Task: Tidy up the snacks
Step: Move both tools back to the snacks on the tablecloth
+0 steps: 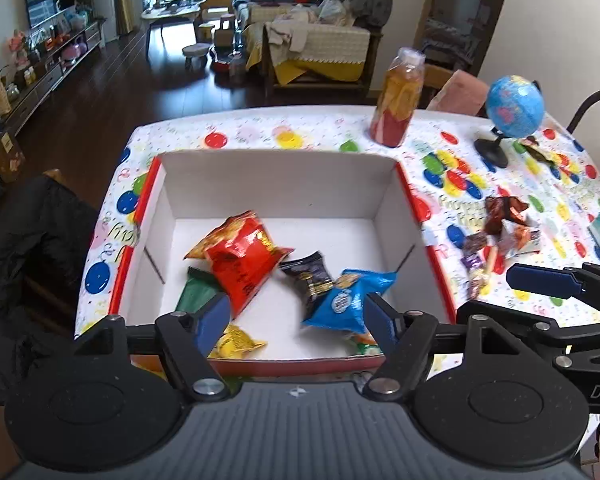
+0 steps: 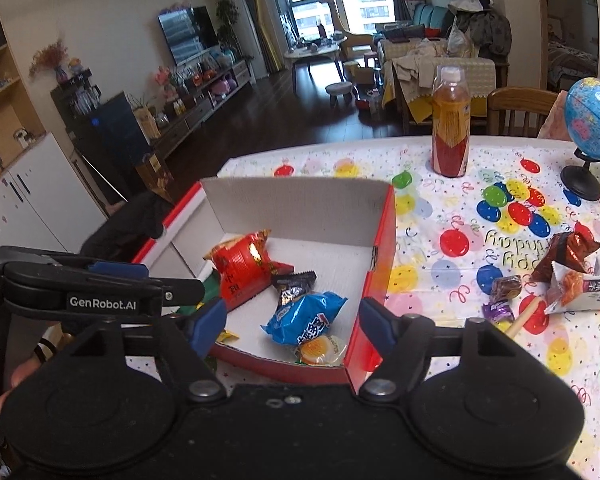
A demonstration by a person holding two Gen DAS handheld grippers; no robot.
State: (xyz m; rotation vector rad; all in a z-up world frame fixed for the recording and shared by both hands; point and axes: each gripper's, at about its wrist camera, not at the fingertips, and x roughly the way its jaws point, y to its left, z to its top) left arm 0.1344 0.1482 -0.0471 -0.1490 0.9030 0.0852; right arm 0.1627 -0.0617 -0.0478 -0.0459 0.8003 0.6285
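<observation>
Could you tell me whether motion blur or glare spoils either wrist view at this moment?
Left wrist view: the red snack bag and blue packet are smeared by motion; the bottle leans from fisheye bending. Right wrist view: sharper, with a small glare spot on the red bag.

A drink bottle (image 2: 451, 128) stands near a globe (image 2: 592, 120).

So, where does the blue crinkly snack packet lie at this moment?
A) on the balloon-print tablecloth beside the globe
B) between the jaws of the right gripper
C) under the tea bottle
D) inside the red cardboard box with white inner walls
D: the blue crinkly snack packet lies on the floor of the red cardboard box, next to a red packet, and both grippers are open and empty.
</observation>
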